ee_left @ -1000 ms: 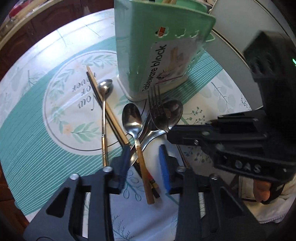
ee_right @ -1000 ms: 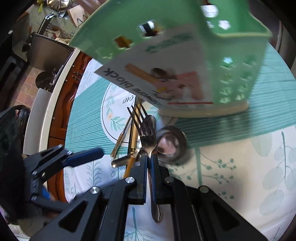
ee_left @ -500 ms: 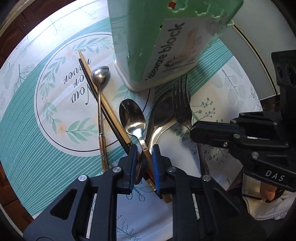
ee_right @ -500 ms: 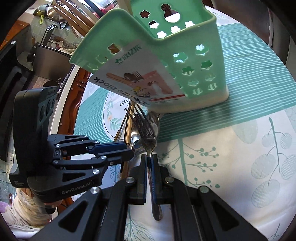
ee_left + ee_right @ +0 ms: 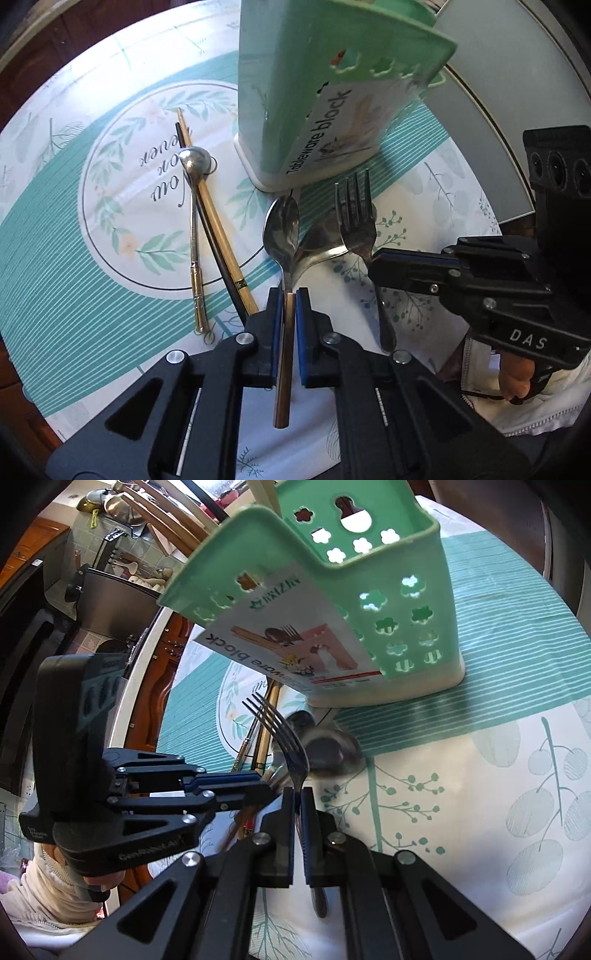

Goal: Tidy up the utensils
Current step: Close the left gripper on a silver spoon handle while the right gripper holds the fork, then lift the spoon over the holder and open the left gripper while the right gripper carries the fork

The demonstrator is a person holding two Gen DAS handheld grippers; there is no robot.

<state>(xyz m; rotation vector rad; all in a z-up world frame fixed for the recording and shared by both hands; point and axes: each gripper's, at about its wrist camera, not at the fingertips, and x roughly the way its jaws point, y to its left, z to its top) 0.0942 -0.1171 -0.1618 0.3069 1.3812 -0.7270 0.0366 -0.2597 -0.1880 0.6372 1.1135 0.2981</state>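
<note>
the holder's top is cut off, contents probably unreadable.

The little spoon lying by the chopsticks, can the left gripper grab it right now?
Probably not yet: the left gripper is shut on the gold-handled spoon. The little spoon itself lies uncovered nearby.

The spoon and fork look like polished, mirror-bright metal, the spoon's handle a brushed gold tone. The utensil holder is smooth matt green plastic with a glossy paper label. The tablecloth has a slick printed sheen, and both grippers' bodies are matt black plastic.
</note>
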